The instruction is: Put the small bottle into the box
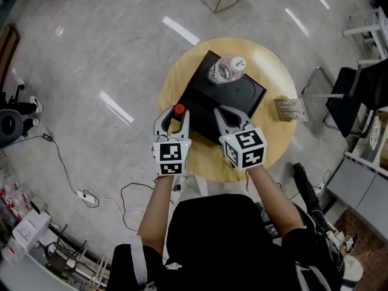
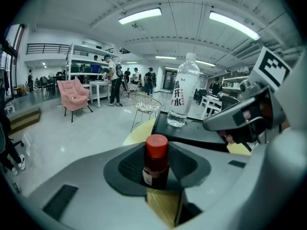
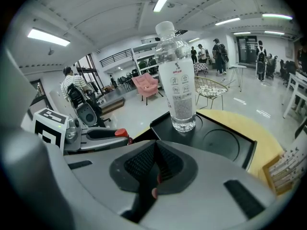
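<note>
The small bottle (image 1: 179,110), dark with a red cap, stands upright between the fingers of my left gripper (image 1: 175,116), which is shut on it above the table's near left part. In the left gripper view the small bottle (image 2: 156,158) fills the left gripper (image 2: 156,172). The black box (image 1: 206,99) lies on the round wooden table (image 1: 273,71), just beyond both grippers. My right gripper (image 1: 228,115) hangs shut over the box's near edge, holding nothing. In its own view the right gripper (image 3: 156,166) has its pads pressed together before the box (image 3: 225,145).
A tall clear water bottle (image 1: 226,70) stands in a round recess at the box's far side, also seen as the water bottle (image 2: 183,92) and the water bottle (image 3: 177,80). A small printed carton (image 1: 290,108) lies on the table's right edge. Chairs and cables surround the table.
</note>
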`<state>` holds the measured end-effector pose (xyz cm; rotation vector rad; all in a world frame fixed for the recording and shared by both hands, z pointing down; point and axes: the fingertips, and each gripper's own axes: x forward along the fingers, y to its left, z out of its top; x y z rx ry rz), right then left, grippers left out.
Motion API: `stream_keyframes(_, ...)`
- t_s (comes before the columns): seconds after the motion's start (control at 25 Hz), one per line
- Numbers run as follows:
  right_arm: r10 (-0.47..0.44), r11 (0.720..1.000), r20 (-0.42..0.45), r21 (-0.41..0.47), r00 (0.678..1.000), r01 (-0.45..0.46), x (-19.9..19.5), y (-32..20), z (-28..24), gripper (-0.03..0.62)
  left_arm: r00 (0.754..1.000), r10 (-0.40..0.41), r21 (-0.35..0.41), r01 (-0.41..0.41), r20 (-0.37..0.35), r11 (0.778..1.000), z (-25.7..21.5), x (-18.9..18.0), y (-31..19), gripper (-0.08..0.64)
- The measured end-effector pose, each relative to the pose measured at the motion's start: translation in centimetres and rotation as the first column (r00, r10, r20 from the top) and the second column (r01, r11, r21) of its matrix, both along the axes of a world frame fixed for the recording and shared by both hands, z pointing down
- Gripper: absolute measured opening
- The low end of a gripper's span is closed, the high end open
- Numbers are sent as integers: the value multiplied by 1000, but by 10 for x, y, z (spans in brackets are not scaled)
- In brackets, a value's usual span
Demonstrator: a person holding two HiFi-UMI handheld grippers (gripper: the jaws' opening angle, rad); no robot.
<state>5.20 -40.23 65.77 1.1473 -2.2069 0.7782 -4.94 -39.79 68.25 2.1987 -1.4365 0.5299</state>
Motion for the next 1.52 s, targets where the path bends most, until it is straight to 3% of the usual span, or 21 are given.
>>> stream_keyframes(0.72, -13, 1000, -9, -16, 1000, 13, -7, 16, 3, 2, 999, 33, -50, -32, 23, 998, 12, 1, 17, 143)
stream_keyframes(1.4, -9, 999, 3, 49, 1000, 9, -13, 34, -31, 2, 1000, 12, 32, -12, -2, 999, -36, -10, 32, 141)
stream_keyframes(1.52, -4, 997, 6, 71, 1000, 4, -15, 41, -44, 2, 1000, 12, 66, -11, -18, 998, -56, -13, 41, 102)
